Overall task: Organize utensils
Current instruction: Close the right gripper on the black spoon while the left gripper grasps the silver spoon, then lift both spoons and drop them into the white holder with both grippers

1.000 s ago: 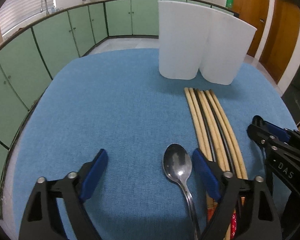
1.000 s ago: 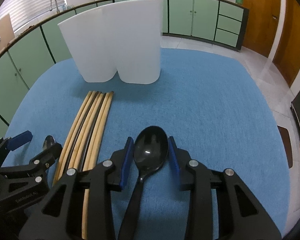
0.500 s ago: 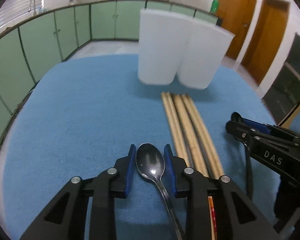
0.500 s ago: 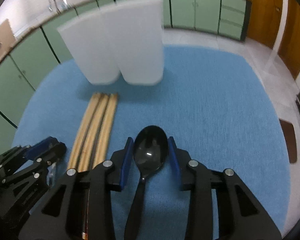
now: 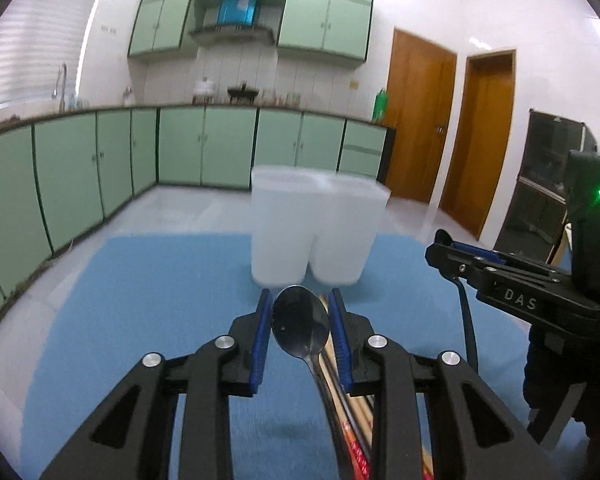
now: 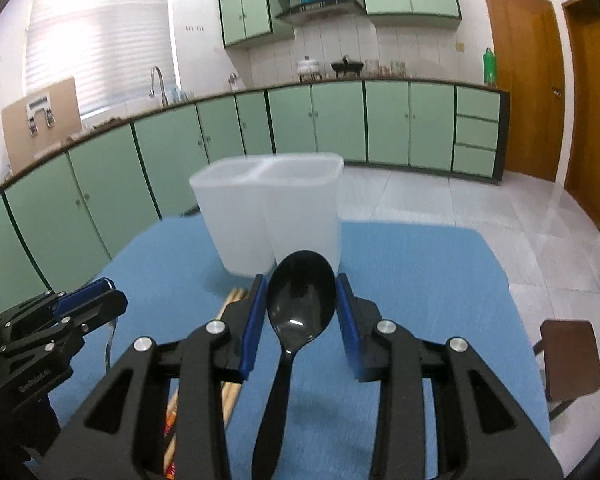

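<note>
The left gripper (image 5: 300, 330) clamps the bowl of a shiny metal spoon (image 5: 300, 326) between its blue pads, lifted above the blue cloth-covered table (image 5: 148, 296). The right gripper (image 6: 301, 312) grips a glossy black plastic spoon (image 6: 301, 300) likewise. Wooden chopsticks (image 5: 332, 364) lie beneath. Beyond stands a white translucent two-compartment plastic holder (image 6: 268, 212).

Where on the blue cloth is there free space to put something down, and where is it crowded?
The blue cloth is bare to the right of the white double container, out to its right edge. It is also bare to the left of the container, toward the green cabinets. The middle strip in front of the container is crowded: the chopsticks lie there.
</note>
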Available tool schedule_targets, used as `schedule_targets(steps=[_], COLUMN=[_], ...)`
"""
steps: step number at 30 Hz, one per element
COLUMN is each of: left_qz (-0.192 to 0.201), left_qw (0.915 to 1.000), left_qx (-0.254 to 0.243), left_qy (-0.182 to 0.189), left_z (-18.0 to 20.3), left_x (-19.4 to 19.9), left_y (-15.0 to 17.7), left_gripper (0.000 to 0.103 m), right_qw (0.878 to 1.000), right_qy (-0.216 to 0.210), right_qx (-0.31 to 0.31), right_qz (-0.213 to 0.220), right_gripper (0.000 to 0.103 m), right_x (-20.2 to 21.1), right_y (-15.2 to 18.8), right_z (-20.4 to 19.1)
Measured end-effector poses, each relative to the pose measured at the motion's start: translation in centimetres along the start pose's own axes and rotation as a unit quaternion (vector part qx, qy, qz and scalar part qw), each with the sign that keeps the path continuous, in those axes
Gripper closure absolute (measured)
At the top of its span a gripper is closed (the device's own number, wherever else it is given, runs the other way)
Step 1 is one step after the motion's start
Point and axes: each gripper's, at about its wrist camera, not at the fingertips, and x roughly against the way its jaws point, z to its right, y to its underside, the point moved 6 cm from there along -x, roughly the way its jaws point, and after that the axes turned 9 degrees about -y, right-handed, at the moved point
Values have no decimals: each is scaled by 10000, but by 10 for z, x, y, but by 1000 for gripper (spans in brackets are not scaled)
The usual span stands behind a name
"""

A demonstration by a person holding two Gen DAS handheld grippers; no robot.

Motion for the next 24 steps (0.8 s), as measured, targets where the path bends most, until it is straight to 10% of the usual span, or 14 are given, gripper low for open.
schedule_targets(steps=[24], left_qz=[1784], left_qw=[9835], left_qx=[300], left_qy=[89], left_z=[-7], left_x=[20], left_y=[-141], left_gripper=[75], right_qw=[9891], right_qy=[-104], right_qx=[54], right_qz=[1468], right_gripper=[70], right_x=[7], right_y=[-128], right_z=[25])
